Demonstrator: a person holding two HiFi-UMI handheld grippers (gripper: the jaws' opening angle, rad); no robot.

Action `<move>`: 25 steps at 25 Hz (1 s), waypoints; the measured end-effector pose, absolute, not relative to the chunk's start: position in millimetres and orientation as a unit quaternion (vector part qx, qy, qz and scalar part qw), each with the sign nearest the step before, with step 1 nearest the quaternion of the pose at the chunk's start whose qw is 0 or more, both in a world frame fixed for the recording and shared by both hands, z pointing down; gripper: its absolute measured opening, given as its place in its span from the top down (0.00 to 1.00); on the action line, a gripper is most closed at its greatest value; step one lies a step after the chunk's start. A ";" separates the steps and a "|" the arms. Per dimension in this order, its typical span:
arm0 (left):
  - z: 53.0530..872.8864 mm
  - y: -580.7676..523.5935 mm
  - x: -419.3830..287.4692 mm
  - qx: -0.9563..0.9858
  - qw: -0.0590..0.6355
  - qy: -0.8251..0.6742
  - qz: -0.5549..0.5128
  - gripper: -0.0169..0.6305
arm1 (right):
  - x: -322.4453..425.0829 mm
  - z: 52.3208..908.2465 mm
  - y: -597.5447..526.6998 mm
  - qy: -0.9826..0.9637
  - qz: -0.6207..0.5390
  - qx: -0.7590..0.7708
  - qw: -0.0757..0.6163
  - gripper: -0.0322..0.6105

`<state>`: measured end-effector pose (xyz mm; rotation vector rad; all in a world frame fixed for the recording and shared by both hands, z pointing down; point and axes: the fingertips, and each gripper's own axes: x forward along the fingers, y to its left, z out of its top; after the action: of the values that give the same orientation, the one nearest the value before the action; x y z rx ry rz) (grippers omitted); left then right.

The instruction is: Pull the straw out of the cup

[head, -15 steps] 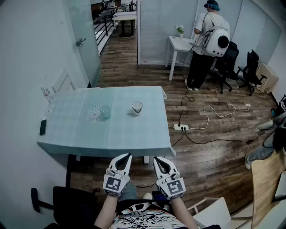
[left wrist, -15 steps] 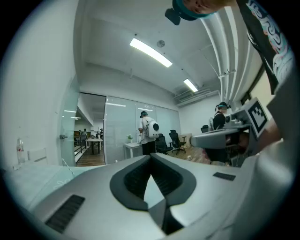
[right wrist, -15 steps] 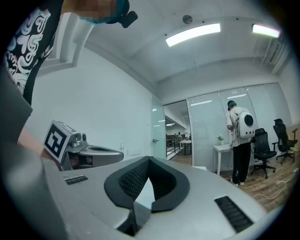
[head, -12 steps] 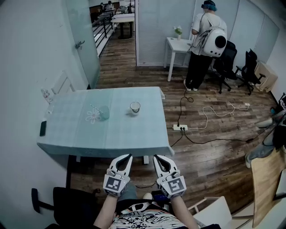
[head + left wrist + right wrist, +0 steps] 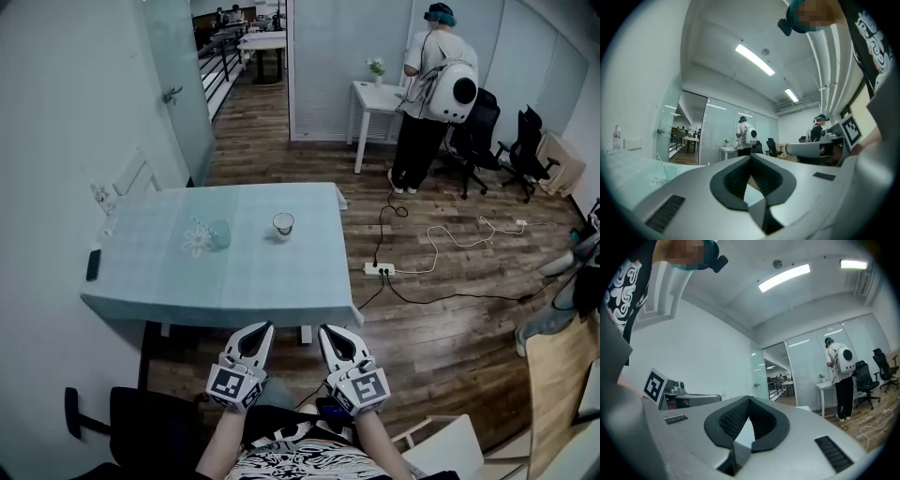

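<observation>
2 on table (image 5: 281,281): clear cup (image 5: 221,235); white mug (image 5: 283,224) to its right, apart.
Straw (image 5: 200,226): in cup, leaning left.
L gripper (image 5: 265,327): near side of table, off its edge; jaws closed tip to tip, empty.
R gripper (image 5: 324,330): just beside L; jaws likewise closed, nothing held.

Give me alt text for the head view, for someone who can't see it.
The left gripper and right gripper are held side by side, jaws together and empty, short of a table with a pale cloth. On it stand a white cup and a clear cup, both untouched.
</observation>
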<state>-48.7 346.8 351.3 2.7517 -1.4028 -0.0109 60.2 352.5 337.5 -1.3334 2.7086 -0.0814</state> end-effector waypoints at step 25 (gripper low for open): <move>382.9 126.3 -76.4 0.864 0.019 -0.500 0.057 0.93 | 56.4 368.0 146.5 0.878 -0.073 -0.469 0.056 0.95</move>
<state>-76.4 126.3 382.9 2.6816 -1.5511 0.1780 56.4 146.5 368.0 -1.4230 2.6661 -0.2224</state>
